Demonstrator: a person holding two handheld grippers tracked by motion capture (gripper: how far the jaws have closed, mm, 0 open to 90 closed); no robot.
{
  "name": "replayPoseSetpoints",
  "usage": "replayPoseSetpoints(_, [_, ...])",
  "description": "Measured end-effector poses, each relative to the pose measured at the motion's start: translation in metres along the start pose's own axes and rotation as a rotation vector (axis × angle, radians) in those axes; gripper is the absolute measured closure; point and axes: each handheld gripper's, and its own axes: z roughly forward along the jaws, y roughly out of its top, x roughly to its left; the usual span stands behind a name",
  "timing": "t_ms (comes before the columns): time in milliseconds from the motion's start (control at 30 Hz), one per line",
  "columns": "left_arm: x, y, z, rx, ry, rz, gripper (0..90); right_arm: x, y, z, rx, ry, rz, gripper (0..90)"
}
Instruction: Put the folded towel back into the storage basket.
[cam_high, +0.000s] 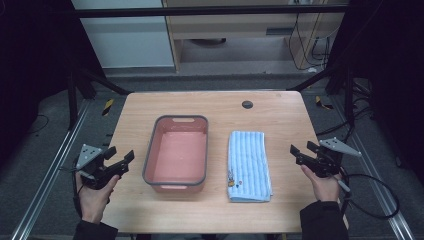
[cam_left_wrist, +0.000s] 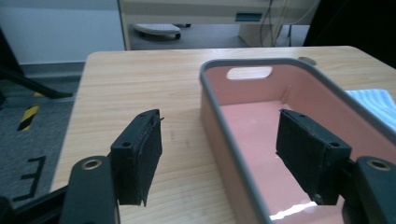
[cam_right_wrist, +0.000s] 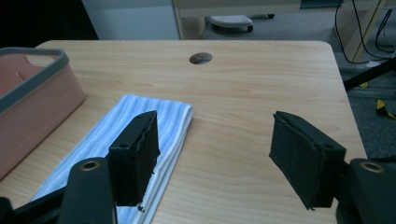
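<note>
- L gripper (cam_high: 119, 161) is hovering at the table's left edge, jaws gaping wide, gripping nothing.
- R gripper (cam_high: 302, 150) is hanging at the right edge, jaws spread just as wide, also empty.
- Folded blue-and-white striped cloth towel (cam_high: 248, 165) is lying flat on the light wooden table (cam_high: 280, 112), right of centre, just beside the salmon-pink rectangular plastic tub with grey rim (cam_high: 148, 160), apart from it by a thin strip of bare wood.
- Key relation: towel's long axis is running 12-to-6 in the high view, parallel to the tub's long side.
- From the R gripper the towel is sitting at approx 9 o'clock, near; from the L gripper it's at 3, well apart, w/ the tub standing between.
- So R hand is looking like the nearer one, my call.
- In the right gripper view the towel (cam_right_wrist: 140, 135) is passing under the left-hand jaw, stretching toward 11; the other jaw is over bare wood, so the jaws aren't straddling it yet.
- In the left gripper view the tub's near wall (cam_left_wrist: 233, 140) is running up between the jaws, a corner of towel (cam_left_wrist: 373, 102) peeking at 2 o'clock beyond the far rim.
- Round cable hole (cam_high: 247, 104) is sitting at 12 from the towel, well clear.
</note>
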Motion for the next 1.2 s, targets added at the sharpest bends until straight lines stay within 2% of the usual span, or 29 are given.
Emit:
replayPoseSetpoints(133, [-0.015, 0.007, 0.005, -0.007, -0.028, 0.006, 32.0, 0.006, 0.012, 0.002, -0.011, 0.016, -0.016, 32.3])
replayPoseSetpoints(200, [-0.024, 0.009, 0.008, -0.013, -0.051, 0.008, 32.3, 0.012, 0.021, 0.003, -0.010, 0.022, -0.042, 32.3])
replayPoseSetpoints(400, [-0.051, 0.012, 0.022, 0.017, -0.087, 0.037, 33.5, 0.019, 0.036, 0.006, -0.026, 0.043, -0.058, 32.3])
replayPoseSetpoints(567, [-0.072, 0.013, 0.032, 0.043, -0.123, 0.065, 35.2, 0.023, 0.048, 0.011, -0.038, 0.040, -0.061, 32.0])
replayPoseSetpoints(733, [-0.092, 0.015, 0.040, 0.053, -0.158, 0.089, 35.8, 0.026, 0.055, 0.016, -0.031, 0.047, -0.072, 32.1])
replayPoseSetpoints(833, [-0.104, 0.015, 0.045, 0.056, -0.180, 0.086, 36.5, 0.026, 0.059, 0.024, -0.023, 0.045, -0.074, 32.1])
replayPoseSetpoints(900, [-0.113, 0.015, 0.048, 0.063, -0.193, 0.088, 36.5, 0.026, 0.060, 0.027, -0.022, 0.051, -0.073, 32.1])
replayPoseSetpoints(933, [-0.121, 0.015, 0.051, 0.068, -0.204, 0.090, 36.6, 0.026, 0.061, 0.029, -0.021, 0.053, -0.073, 32.0])
replayPoseSetpoints(967, [-0.121, 0.015, 0.051, 0.068, -0.204, 0.090, 36.6, 0.026, 0.061, 0.029, -0.021, 0.053, -0.073, 32.0])
replayPoseSetpoints(1200, [-0.151, 0.012, 0.063, 0.090, -0.245, 0.110, 37.1, 0.029, 0.061, 0.041, -0.008, 0.069, -0.077, 31.0])
